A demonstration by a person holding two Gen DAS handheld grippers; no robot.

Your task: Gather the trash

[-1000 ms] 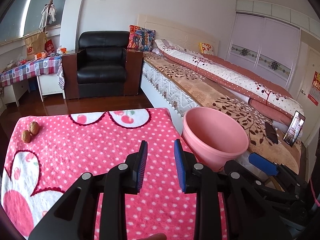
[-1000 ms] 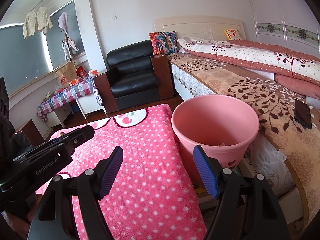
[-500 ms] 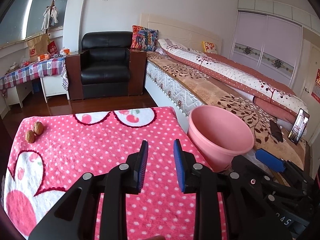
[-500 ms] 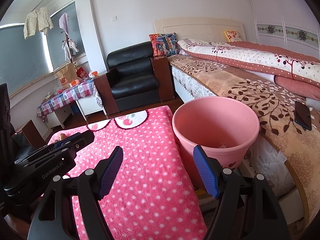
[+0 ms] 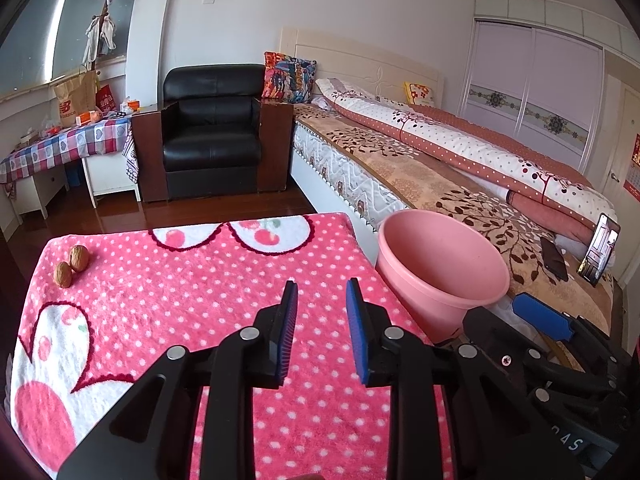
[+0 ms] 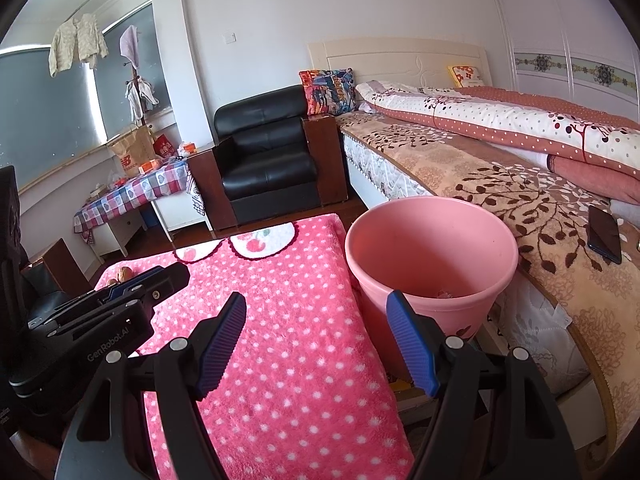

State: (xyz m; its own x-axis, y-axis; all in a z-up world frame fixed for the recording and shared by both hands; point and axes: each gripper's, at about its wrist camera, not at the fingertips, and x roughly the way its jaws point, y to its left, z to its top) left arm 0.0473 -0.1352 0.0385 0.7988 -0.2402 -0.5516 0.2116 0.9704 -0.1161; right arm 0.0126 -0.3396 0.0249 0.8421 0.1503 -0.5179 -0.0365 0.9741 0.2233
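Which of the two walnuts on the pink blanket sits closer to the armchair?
The larger walnut, the right one of the pair; the smaller walnut lies nearer the camera.

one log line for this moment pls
left tongs: empty, closing | right tongs: open, empty | walnuts: on blanket | bucket: beside table

A home bedroom: made bed (image 5: 440,160), black armchair (image 5: 212,132), sliding wardrobe (image 5: 532,80).
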